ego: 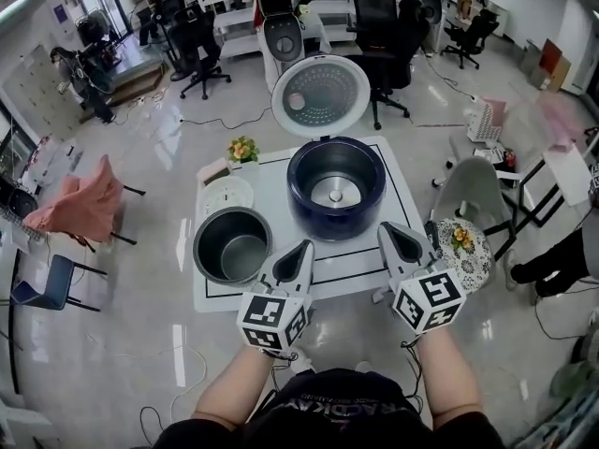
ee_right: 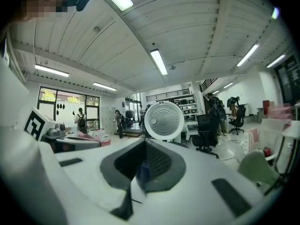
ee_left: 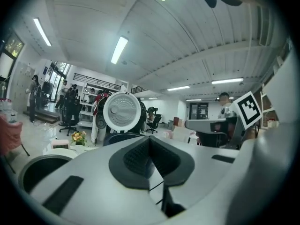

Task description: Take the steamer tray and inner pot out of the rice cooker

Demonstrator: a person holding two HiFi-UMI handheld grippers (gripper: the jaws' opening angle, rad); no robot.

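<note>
The inner pot (ego: 208, 237) is out, standing empty on the white table (ego: 398, 176) at its front left corner. Just behind it lies the white steamer tray (ego: 225, 196), and behind that a small pot of flowers (ego: 242, 148). To their right the dark blue rice cooker (ego: 304, 209) stands with its lid (ego: 321, 94) up, nothing in the well but the bare silver heating plate.

The left gripper (ego: 301, 249) hovers just right of the inner pot, apart from it, jaws pressed together on nothing. The right gripper (ego: 395, 235) hangs at the cooker's front right, jaws likewise together and empty. Both point over the table toward the cooker. In the left gripper view the pot's dark mouth (ee_left: 37, 168) shows low on the left.
</note>
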